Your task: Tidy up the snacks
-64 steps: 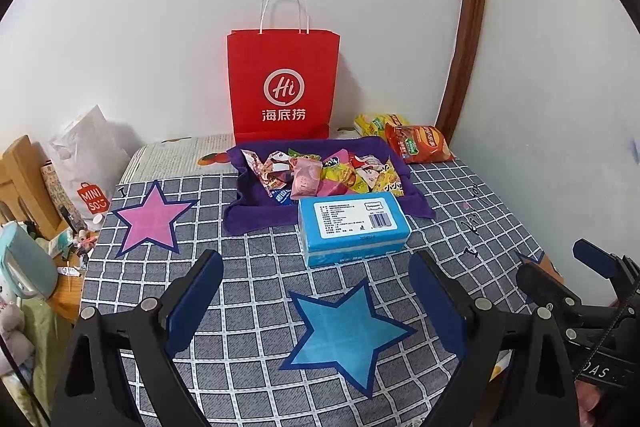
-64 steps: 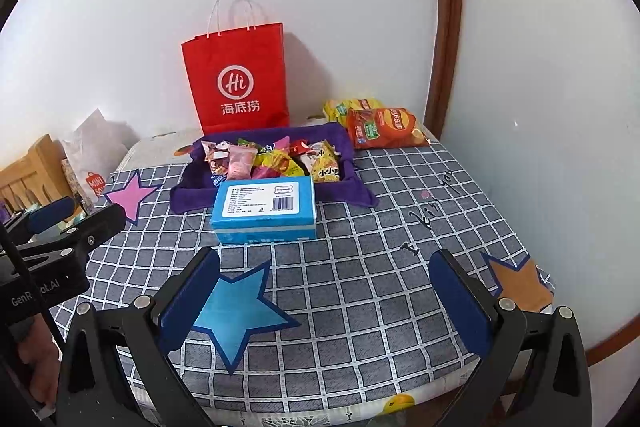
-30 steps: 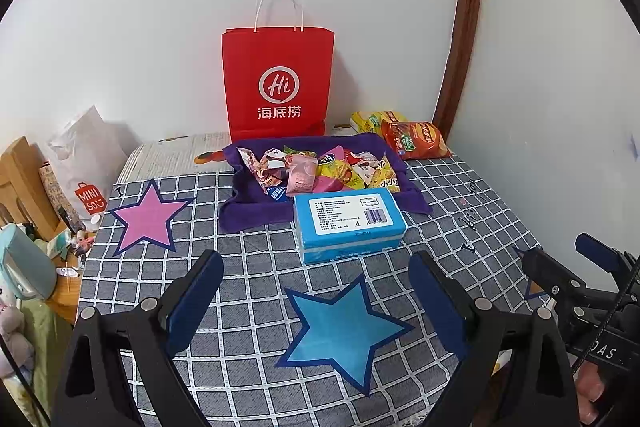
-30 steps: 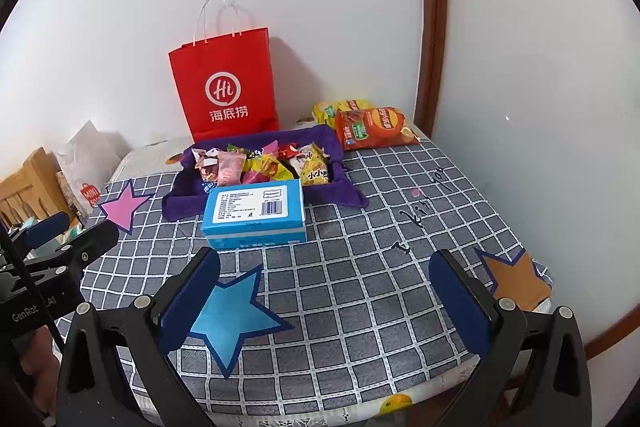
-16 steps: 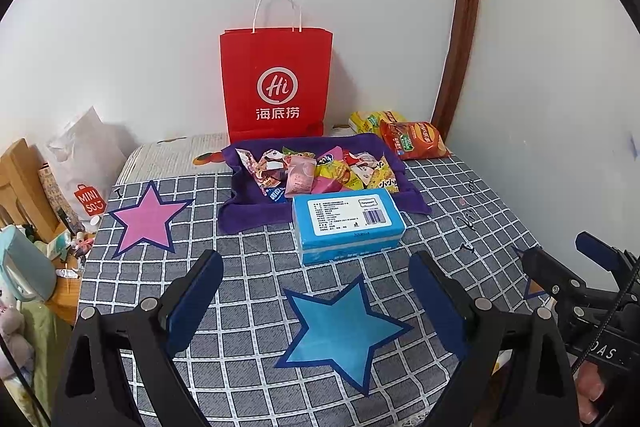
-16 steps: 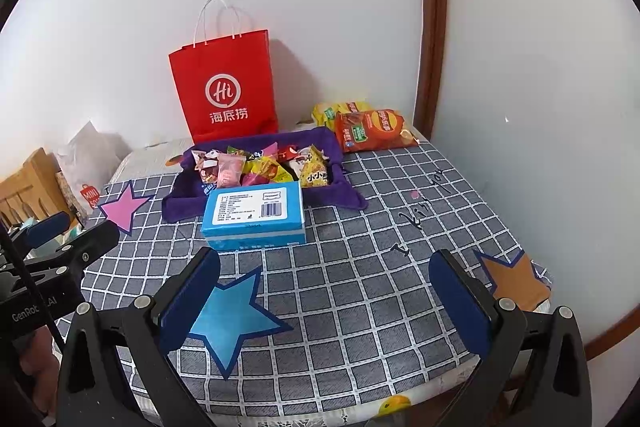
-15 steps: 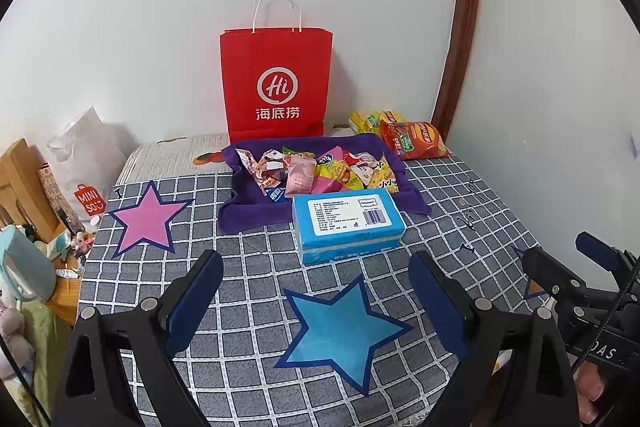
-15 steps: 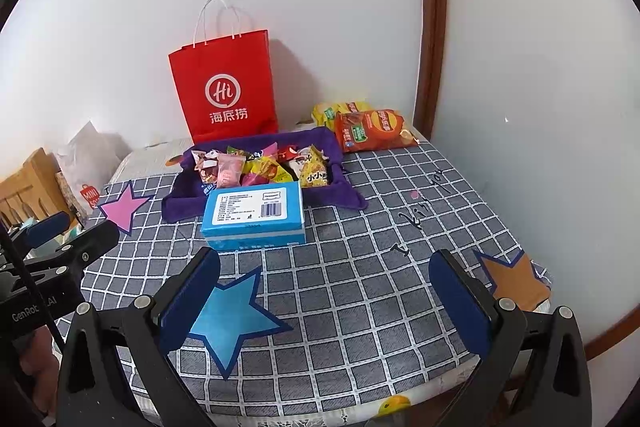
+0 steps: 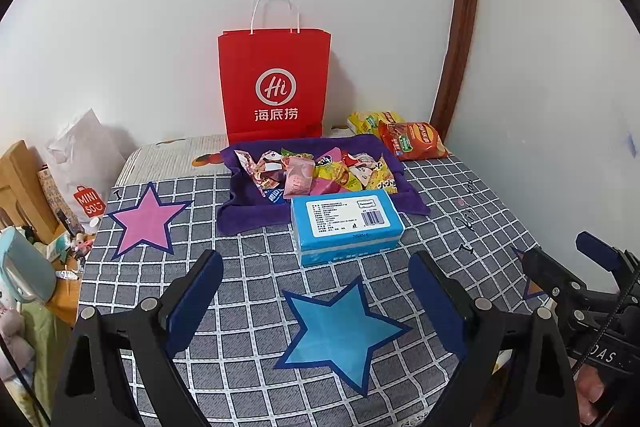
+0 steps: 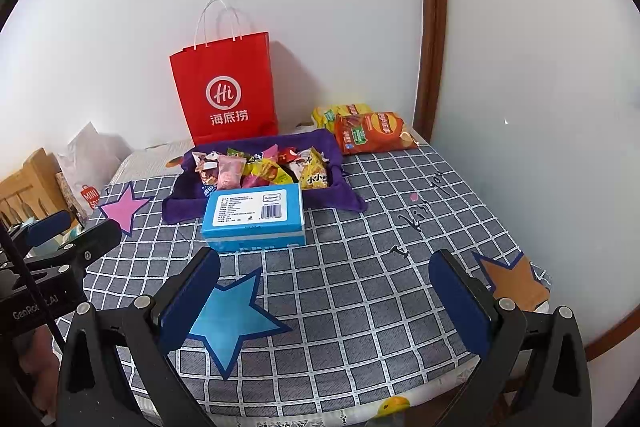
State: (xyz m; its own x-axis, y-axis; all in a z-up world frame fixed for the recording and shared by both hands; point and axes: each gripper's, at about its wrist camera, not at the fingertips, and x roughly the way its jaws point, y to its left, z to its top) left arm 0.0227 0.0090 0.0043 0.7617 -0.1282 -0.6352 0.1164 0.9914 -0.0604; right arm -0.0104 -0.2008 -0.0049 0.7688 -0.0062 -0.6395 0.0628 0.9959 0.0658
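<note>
Several small snack packets (image 9: 320, 173) (image 10: 264, 169) lie heaped on a purple cloth (image 9: 256, 215) (image 10: 184, 205) in the middle of a checked table cover. An orange chip bag (image 9: 412, 141) (image 10: 370, 133) and a yellow one (image 9: 368, 119) (image 10: 326, 115) lie at the back right. A blue tissue box (image 9: 346, 225) (image 10: 254, 217) stands in front of the cloth. My left gripper (image 9: 316, 291) hangs open above the blue star patch (image 9: 340, 331), well short of the box. My right gripper (image 10: 324, 287) is open too, over bare checks.
A red paper bag (image 9: 274, 83) (image 10: 226, 89) stands against the wall behind the cloth. Star patches: pink (image 9: 146, 221) (image 10: 122, 207), orange (image 10: 514, 281). A white shopping bag (image 9: 86, 163) and a wooden chair (image 9: 16, 195) crowd the left edge. Walls close the back and right.
Both grippers have drawn back and risen a little, so the table looks slightly farther away. Both stay open, and nothing on the table has moved.
</note>
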